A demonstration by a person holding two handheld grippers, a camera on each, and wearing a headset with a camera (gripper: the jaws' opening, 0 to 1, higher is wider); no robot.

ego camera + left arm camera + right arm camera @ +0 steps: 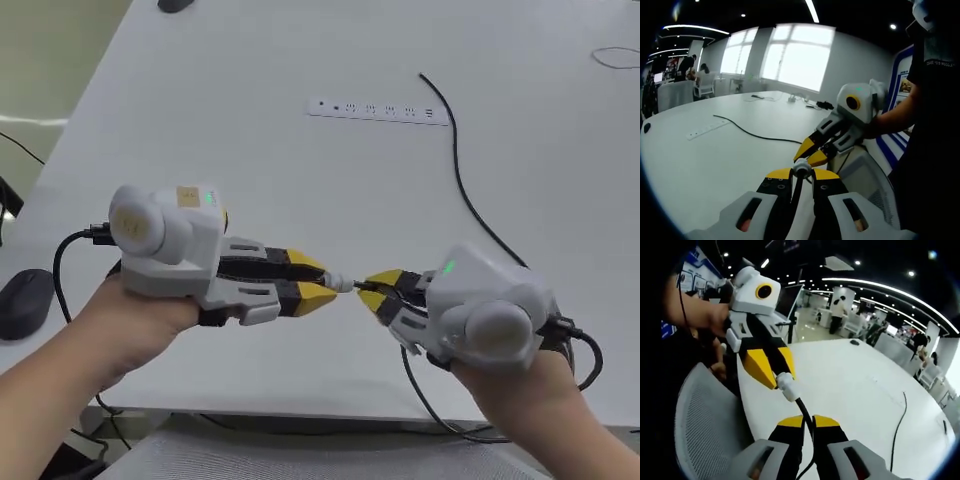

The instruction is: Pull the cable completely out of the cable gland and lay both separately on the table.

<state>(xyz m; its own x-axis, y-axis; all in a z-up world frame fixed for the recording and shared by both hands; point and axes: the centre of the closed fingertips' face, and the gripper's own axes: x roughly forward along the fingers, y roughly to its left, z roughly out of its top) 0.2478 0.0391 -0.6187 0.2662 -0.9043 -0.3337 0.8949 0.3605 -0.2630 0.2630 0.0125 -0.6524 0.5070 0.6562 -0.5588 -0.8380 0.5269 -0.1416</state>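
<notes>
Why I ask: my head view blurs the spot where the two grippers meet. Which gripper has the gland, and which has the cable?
Observer: The right gripper view shows the left gripper clamped on the white gland.
Operator: And the cable?
Observer: The black cable runs from the gland straight into the right gripper, whose jaws are shut on it.
Operator: Is it out yet?
Observer: No. The cable's end sits inside the gland, with no gap between them.

white table (250, 60), power strip (377, 111), black cord (462, 185)
</notes>
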